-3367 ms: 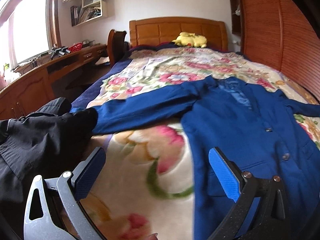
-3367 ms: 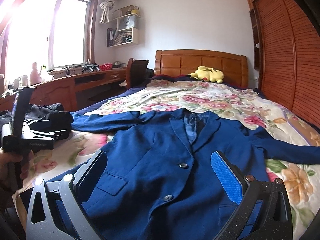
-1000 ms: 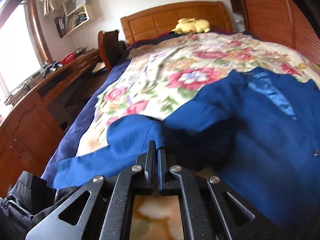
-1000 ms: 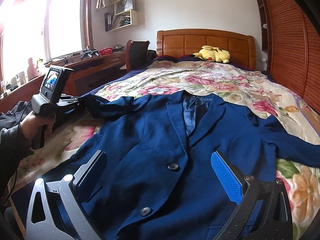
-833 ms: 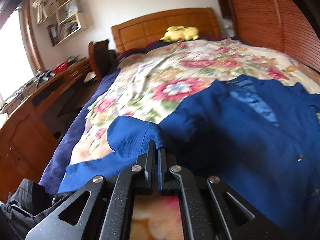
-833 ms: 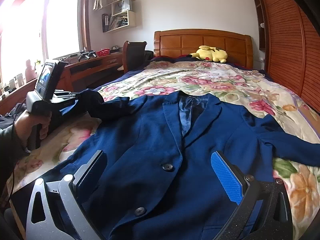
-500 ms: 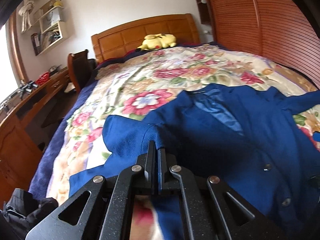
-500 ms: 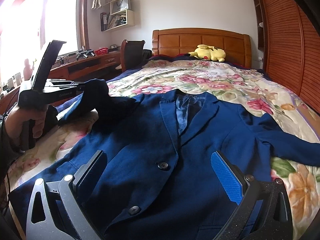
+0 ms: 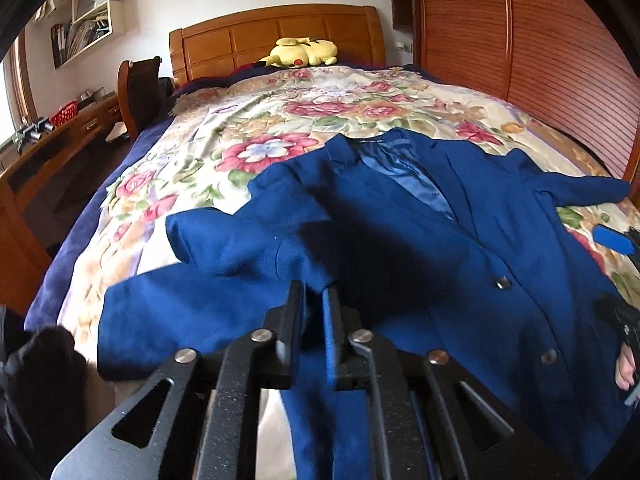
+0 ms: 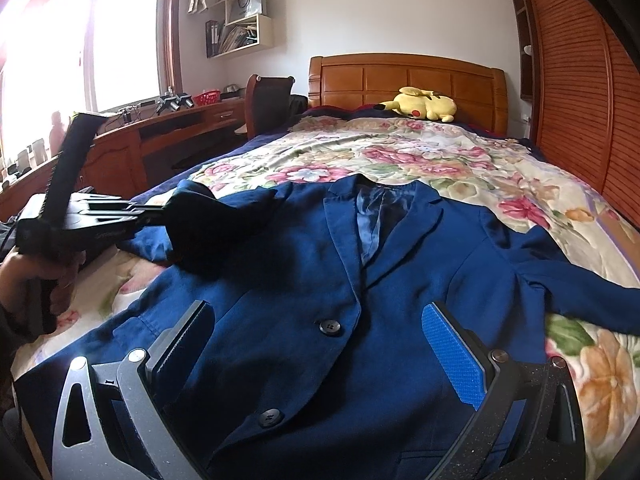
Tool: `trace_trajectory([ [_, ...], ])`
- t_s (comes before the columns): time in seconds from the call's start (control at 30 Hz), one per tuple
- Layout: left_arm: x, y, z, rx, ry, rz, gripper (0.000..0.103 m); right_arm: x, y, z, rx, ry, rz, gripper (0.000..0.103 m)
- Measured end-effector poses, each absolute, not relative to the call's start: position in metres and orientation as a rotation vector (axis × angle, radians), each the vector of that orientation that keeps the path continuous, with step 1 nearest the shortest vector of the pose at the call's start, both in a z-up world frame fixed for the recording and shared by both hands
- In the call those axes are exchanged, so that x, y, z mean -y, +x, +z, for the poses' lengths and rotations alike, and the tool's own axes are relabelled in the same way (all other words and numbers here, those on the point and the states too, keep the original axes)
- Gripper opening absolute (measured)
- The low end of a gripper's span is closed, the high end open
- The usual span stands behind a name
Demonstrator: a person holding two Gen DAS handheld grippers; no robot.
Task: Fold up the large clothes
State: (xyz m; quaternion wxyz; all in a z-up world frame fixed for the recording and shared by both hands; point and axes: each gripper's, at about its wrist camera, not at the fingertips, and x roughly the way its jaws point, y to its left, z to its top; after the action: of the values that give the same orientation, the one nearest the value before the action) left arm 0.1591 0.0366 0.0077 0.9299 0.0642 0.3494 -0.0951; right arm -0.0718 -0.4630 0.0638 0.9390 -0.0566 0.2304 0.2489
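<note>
Left claw (image 9: 314, 304) has the blazer sleeve (image 9: 248, 240) doubled over toward the chest of the blue blazer (image 10: 320, 280); jaws have just been easing apart, now a narrow gap w/ a fold of blue cloth between them, so it reads as letting go rather than a firm pinch; prob. the sleeve is where it should land, laid across the front panel. Seen from the right wrist view, the person's hand (image 10: 24, 276) holds that tool low and nearly level over the jacket's edge, sleeve bunched dark at its tip.

Right claw (image 10: 320, 344) hangs wide open above the lower front of the blazer, near the buttons (image 10: 330, 326); nothing between its pads, not touching cloth as far as I can tell; likely waiting its turn for the other sleeve (image 10: 568, 280), which lies stretched out flat toward the wardrobe side.

Blazer lies face up, buttoned, collar toward the headboard, spread on the floral bedspread (image 10: 420, 160); bed gives a broad flat base for folding. Dark garments (image 9: 36, 364) sit heaped at the near-left edge, apart from the blazer; yellow plush toy (image 10: 424, 106) at the pillow end, well clear.
</note>
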Motion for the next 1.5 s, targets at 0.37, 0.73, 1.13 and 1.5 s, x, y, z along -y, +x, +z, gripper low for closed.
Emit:
trace_trajectory([
  [0.37, -0.072, 0.137, 0.004, -0.711, 0.143, -0.175, 0.044, 0.463, -0.071, 0.063, -0.480, -0.126, 0.509, 0.103],
  [0.73, -0.117, 0.182, -0.059, -0.885, 0.170, -0.046, 0.068, 0.462, -0.069, 0.062, -0.488, -0.134, 0.516, 0.103],
  [1.13, -0.118, 0.210, -0.077, -0.933, 0.216, -0.048, 0.068, 0.461, -0.067, 0.062, -0.498, -0.143, 0.521, 0.103],
  [1.5, -0.115, 0.210, -0.055, -0.866, 0.203, -0.031, 0.006, 0.463, -0.069, 0.063, -0.491, -0.131, 0.525, 0.103],
])
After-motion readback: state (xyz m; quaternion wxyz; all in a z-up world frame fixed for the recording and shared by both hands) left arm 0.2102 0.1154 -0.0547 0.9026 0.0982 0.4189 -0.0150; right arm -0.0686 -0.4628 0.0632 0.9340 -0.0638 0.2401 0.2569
